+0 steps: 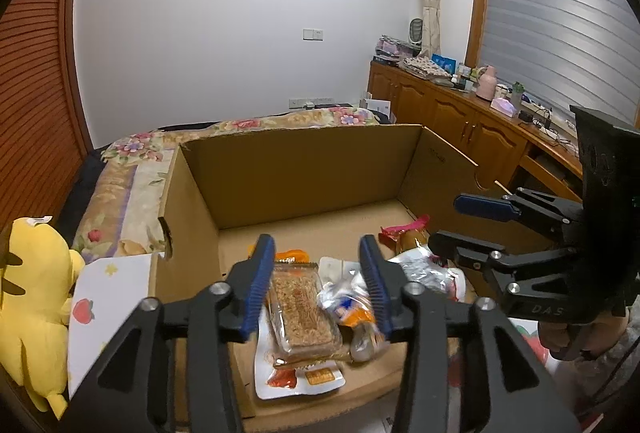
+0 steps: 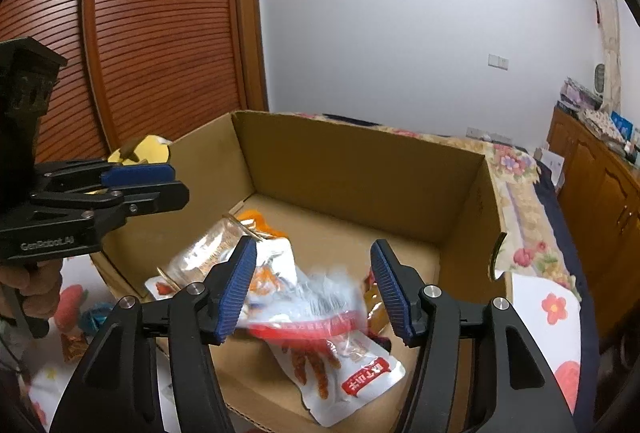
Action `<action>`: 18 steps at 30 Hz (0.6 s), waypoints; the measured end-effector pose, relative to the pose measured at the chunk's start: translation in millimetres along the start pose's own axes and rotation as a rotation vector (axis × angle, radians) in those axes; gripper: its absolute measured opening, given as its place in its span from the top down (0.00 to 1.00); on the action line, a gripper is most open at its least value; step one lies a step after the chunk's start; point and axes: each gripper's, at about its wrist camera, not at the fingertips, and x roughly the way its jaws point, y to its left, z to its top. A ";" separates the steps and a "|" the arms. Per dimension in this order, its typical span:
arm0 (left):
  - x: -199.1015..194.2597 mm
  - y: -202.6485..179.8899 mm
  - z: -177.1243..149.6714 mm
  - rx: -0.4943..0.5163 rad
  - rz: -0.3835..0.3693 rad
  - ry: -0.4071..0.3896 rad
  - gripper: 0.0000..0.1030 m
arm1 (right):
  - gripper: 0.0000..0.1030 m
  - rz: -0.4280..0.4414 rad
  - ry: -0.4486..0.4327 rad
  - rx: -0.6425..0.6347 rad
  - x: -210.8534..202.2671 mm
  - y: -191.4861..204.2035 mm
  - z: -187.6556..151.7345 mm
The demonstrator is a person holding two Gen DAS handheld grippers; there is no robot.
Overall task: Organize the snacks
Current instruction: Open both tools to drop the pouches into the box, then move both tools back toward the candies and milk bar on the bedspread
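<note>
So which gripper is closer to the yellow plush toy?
Left. The left gripper hangs over the box's side nearest the yellow plush toy; the right gripper is at the box's far side.

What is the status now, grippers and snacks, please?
Left gripper open over clear-wrapped grain bar. Right gripper open over blurred silver packet. Snack packets lie inside cardboard box. Nothing blocking.

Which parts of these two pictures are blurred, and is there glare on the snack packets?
Right wrist view: the red-and-clear packet between the right claw pads is smeared by motion blur, while the cardboard box stays sharp. Left wrist view: the silver wrapper shows white glare; the cereal bar is clear. Both views bend straight edges.
</note>
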 end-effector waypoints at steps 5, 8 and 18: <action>-15.0 -3.5 -2.9 0.013 0.023 -0.003 0.40 | 0.41 -0.010 -0.010 0.000 -10.7 4.4 -2.5; -28.0 -8.1 -6.0 0.021 0.035 -0.022 0.22 | 0.38 -0.012 -0.031 0.004 -24.0 9.7 -1.8; -71.7 -7.3 -30.4 0.027 0.042 -0.026 0.04 | 0.34 -0.016 -0.070 0.006 -69.6 33.2 -16.1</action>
